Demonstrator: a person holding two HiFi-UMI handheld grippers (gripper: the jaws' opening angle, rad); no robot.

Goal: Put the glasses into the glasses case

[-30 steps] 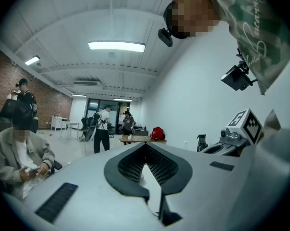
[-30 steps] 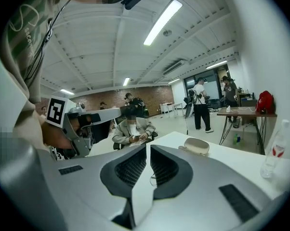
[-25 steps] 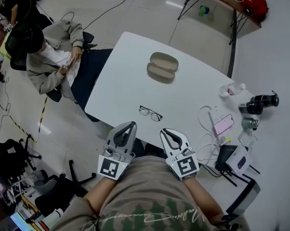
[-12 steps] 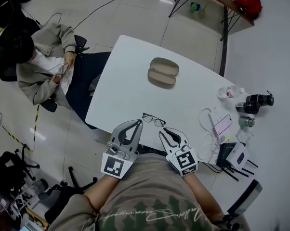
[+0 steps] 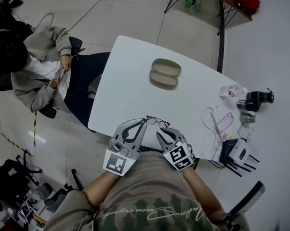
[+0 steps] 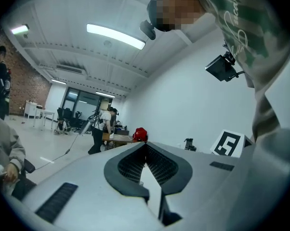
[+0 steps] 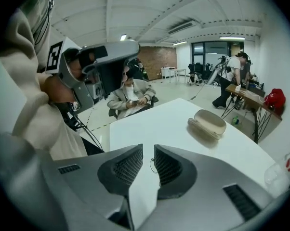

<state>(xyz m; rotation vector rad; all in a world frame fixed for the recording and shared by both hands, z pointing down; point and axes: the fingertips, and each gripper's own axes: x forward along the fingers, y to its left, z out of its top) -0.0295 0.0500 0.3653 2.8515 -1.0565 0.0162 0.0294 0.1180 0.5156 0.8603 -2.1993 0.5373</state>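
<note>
Thin black-rimmed glasses (image 5: 157, 121) lie on the white table (image 5: 130, 76) close to its near edge. The beige glasses case (image 5: 165, 73) lies open farther back, near the table's middle. My left gripper (image 5: 145, 121) is shut and empty, its tip just left of the glasses. My right gripper (image 5: 160, 131) is open a little, just short of the glasses. In the right gripper view a piece of the glasses' rim (image 7: 151, 166) shows in the gap between the fingers (image 7: 128, 166), with the case (image 7: 207, 124) beyond. The left gripper view shows only its shut gripper (image 6: 145, 146) and the room.
A person (image 5: 39, 76) sits on a chair at the table's left side. At the right end lie a pink phone (image 5: 225, 122), white cables (image 5: 210, 129), a bottle (image 5: 231, 90), a camera lens (image 5: 258, 97) and a white box (image 5: 239, 150).
Both grippers have moved forward over the table's near edge, up to the glasses. The glasses and the case have not moved on the table.
</note>
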